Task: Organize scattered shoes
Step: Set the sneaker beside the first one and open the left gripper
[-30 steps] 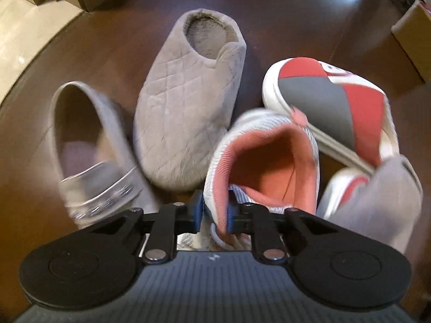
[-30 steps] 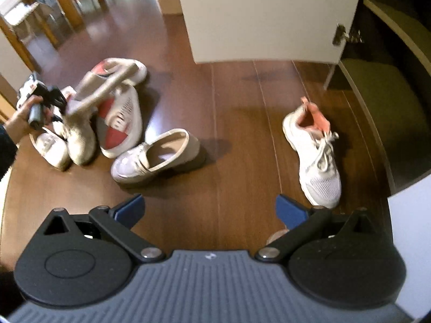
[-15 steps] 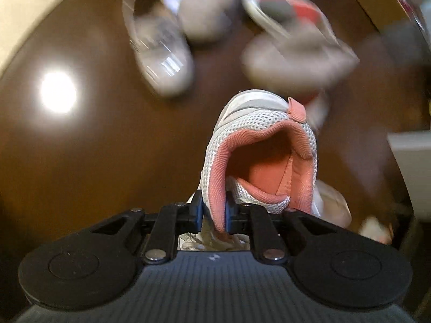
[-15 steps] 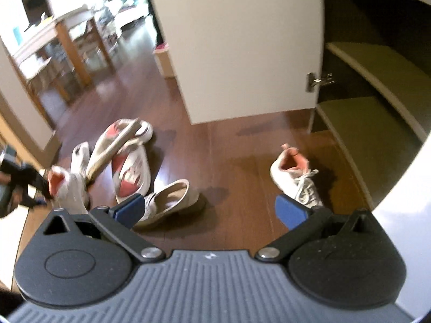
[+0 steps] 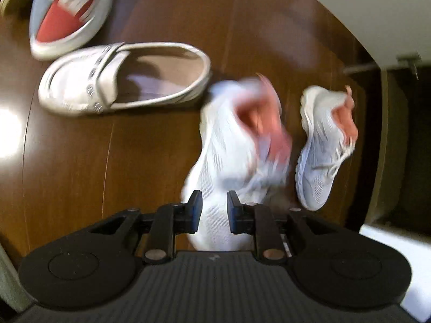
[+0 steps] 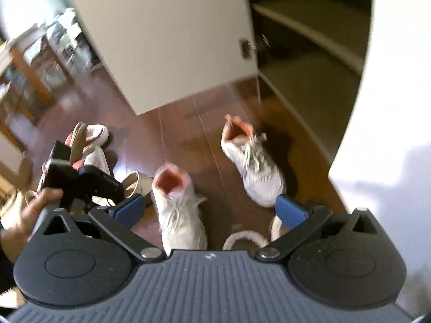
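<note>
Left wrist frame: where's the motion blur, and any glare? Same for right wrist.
Left wrist view: near sneaker smeared at the collar, loafer fairly sharp, glare patch on the floor at left. Right wrist view: near sneaker softly blurred, background furniture streaked, white panel blown out at right.

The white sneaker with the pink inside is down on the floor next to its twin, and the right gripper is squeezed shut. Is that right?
Not quite. In the right wrist view, the right gripper is wide open, holding nothing. The sneaker does sit beside its twin on the floor.
</note>
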Demonstrator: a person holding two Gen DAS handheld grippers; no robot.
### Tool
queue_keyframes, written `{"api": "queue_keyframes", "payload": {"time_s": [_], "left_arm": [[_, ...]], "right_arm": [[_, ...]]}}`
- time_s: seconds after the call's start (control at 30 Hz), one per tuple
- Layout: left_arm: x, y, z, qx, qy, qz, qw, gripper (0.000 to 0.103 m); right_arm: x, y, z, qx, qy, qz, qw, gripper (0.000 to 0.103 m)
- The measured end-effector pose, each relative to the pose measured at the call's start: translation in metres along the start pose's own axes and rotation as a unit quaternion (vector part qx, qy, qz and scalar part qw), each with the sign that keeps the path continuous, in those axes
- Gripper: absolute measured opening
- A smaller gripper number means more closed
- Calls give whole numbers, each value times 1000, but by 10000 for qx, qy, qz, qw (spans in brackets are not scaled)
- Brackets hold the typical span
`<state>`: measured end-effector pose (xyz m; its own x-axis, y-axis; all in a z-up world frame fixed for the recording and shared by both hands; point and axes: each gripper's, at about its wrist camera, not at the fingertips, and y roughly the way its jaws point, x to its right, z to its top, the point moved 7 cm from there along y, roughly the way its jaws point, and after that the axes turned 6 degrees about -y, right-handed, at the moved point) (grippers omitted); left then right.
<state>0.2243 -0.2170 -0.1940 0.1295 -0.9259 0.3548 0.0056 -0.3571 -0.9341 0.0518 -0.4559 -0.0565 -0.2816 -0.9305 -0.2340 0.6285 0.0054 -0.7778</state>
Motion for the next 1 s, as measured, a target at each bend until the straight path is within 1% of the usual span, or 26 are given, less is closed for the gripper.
{"api": "queue_keyframes", "payload": {"time_s": [0.03,0.07,0.1,0.17,0.23,0.27,0.3,0.33,0.37,0.4,0.43,0.5,0.53,0.63,0.7,0.73,0.77,0.8,0.83,0.87,0.9,1.0], "left_arm": [[-6,-5,0,125,249,146,9995,30],[-11,-10,0,251,498,293,9980,37],[-16,-15,1,376,746,439,9955,48],[-27,-26,1,624,1240,729,9876,58],[-40,-30,7,813,1656,1044,9773,58],[-45,-32,8,855,1773,1149,9737,58],[-49,-31,9,860,1771,1177,9733,58],[-51,-30,11,821,1713,1136,9752,58],[-53,-29,12,765,1647,1073,9775,58],[-54,-27,13,710,1580,1011,9797,58],[-54,-27,14,781,1590,999,9791,58],[-51,-26,17,1041,1682,1024,9749,58],[-49,-26,18,1170,1727,1037,9725,58],[-44,-25,21,1558,1862,1072,9641,58],[-41,-25,23,1815,1949,1095,9576,59],[-40,-25,23,1867,1988,1107,9557,59],[-39,-25,22,1883,2024,1120,9545,59],[-38,-25,22,1899,2060,1133,9532,59],[-38,-25,21,1893,2085,1138,9528,59],[-38,-24,19,1876,2105,1137,9527,59],[-37,-23,18,1859,2125,1137,9525,59],[-36,-21,14,1808,2186,1137,9522,59]], "right_arm": [[6,8,-4,47,70,96,9999,102],[8,22,-13,20,-22,138,9999,102],[10,36,-22,-7,-115,181,9998,102],[7,62,-38,-129,-294,279,9991,102],[-11,102,-57,-413,-671,464,9958,102],[-20,119,-64,-508,-882,516,9935,102],[-28,133,-67,-568,-1140,488,9907,102],[-35,148,-70,-627,-1397,460,9871,102],[-44,165,-73,-681,-1723,399,9819,102],[-55,185,-72,-711,-2196,265,9726,102],[-62,198,-72,-720,-2505,190,9653,102],[-73,220,-69,-758,-2940,105,9527,102],[-79,235,-66,-774,-3123,74,9468,102],[-86,257,-62,-800,-3289,83,9409,102],[-91,281,-63,-854,-3346,21,9385,102],[-92,288,-64,-855,-3376,-15,9374,102],[-92,293,-66,-858,-3404,-79,9363,95],[-92,300,-68,-874,-3408,-174,9359,78],[-91,305,-68,-870,-3316,-195,9392,78],[-89,305,-66,-876,-3167,-143,9444,73],[-84,307,-61,-917,-2906,-82,9524,70],[-72,310,-47,-993,-2443,7,9646,68]]}}
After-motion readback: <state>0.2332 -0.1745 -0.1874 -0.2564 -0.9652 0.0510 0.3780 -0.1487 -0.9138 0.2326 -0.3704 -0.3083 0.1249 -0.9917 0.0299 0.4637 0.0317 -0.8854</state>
